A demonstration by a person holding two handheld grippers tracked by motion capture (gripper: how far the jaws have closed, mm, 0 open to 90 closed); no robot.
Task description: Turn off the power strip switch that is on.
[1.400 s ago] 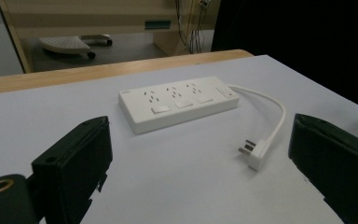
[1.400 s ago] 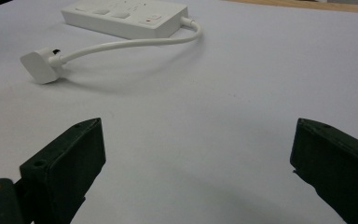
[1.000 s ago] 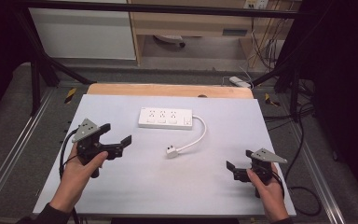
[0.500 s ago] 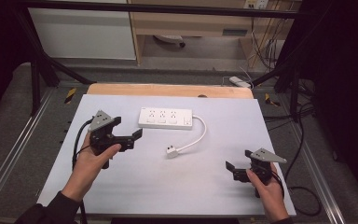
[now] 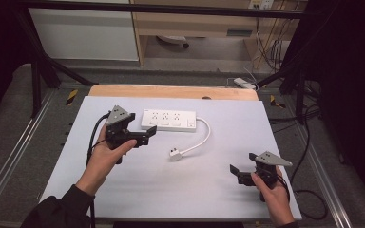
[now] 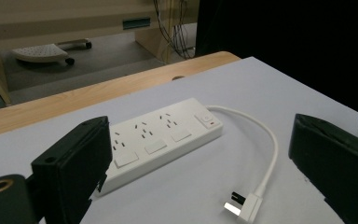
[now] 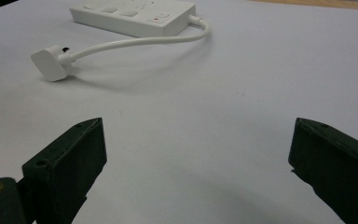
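Note:
A white power strip (image 5: 168,120) lies at the back middle of the white table (image 5: 209,199). Its short cord (image 5: 202,140) loops to the right and back to a white plug (image 5: 175,153) lying loose. My left gripper (image 5: 146,136) hovers open just left of the strip's near left end, with nothing between its jaws. In the left gripper view the strip (image 6: 158,140) and plug (image 6: 242,207) lie ahead between the open jaws (image 6: 200,149). My right gripper (image 5: 242,164) rests open low at the front right. The right gripper view (image 7: 198,154) shows the plug (image 7: 49,63) and strip (image 7: 135,14) farther off.
A wooden board (image 5: 171,91) borders the table's far edge. Metal frame rails run along both sides. Cables and a white adapter (image 5: 244,83) lie on the floor behind and to the right. A chair base (image 5: 171,42) stands under a desk beyond.
My left gripper has moved forward and to the right, up close to the power strip. The right gripper has stayed in place.

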